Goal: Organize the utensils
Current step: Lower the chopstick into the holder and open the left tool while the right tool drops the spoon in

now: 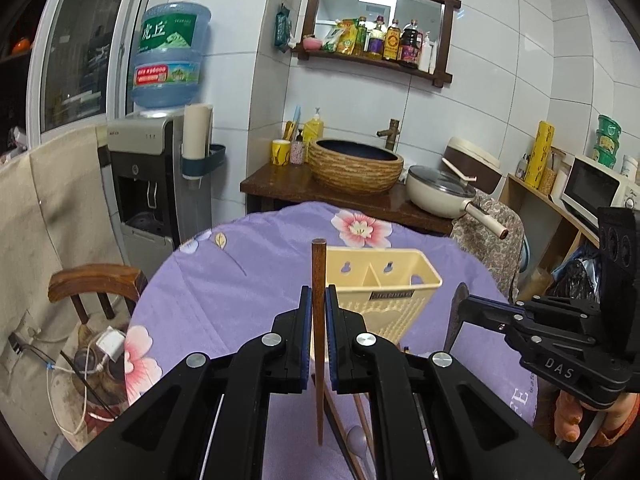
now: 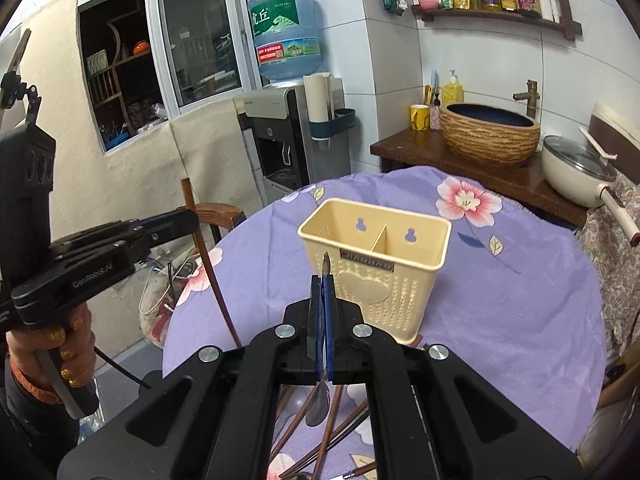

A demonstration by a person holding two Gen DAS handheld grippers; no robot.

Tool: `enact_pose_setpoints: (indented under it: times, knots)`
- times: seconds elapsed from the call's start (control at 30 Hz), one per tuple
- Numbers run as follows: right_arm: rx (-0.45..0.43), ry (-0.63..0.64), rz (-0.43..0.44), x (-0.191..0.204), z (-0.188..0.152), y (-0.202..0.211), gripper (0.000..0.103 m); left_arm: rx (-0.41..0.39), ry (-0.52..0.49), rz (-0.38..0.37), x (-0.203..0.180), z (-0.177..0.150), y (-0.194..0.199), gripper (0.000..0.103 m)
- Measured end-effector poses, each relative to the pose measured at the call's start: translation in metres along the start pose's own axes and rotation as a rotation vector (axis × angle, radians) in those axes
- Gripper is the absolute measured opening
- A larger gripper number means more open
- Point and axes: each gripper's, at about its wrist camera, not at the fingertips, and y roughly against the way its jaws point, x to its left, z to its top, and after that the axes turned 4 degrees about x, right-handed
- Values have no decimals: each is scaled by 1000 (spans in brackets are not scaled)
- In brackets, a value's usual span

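Note:
My left gripper (image 1: 319, 294) is shut on a brown wooden chopstick (image 1: 319, 264) that stands upright, lifted off the table. Behind it stands a cream two-compartment utensil holder (image 1: 384, 280) on the purple floral tablecloth (image 1: 224, 280). My right gripper (image 2: 322, 285) is shut on a metal spoon (image 2: 319, 402), handle tip up and bowl hanging down, just in front of the holder (image 2: 376, 264). Each gripper shows in the other's view: the right gripper (image 1: 466, 306) at the right, the left gripper (image 2: 188, 220) with its chopstick (image 2: 208, 264) at the left. Several chopsticks (image 2: 332, 420) lie on the cloth below.
A wooden chair (image 1: 96, 280) stands left of the table and a water dispenser (image 1: 160, 168) behind it. Beyond the table's far edge is a wooden counter (image 1: 280, 184) with a woven basin (image 1: 356, 164) and a lidded pan (image 1: 440, 192). A microwave (image 1: 596, 188) sits on a shelf at the right.

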Motion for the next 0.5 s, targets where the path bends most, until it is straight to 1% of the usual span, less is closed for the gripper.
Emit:
enact_pose_setpoints:
  times: [0.17,0.3,0.4,0.5]
  knots:
    - [-48,-15,-18,-10,29,13,2,-52,-34,-8,-10,35,17,7]
    - [-92,-43,-32,-19,60,25,2,-108,-69,-11,-26,74,35,7]
    - [-128,-62,-46,-25,86,33,2,-161,-89,8,-38,102,47,7]
    - [-173,-69,-77,-29,105,36,2,-205,-99,36,-49,123,48,7]
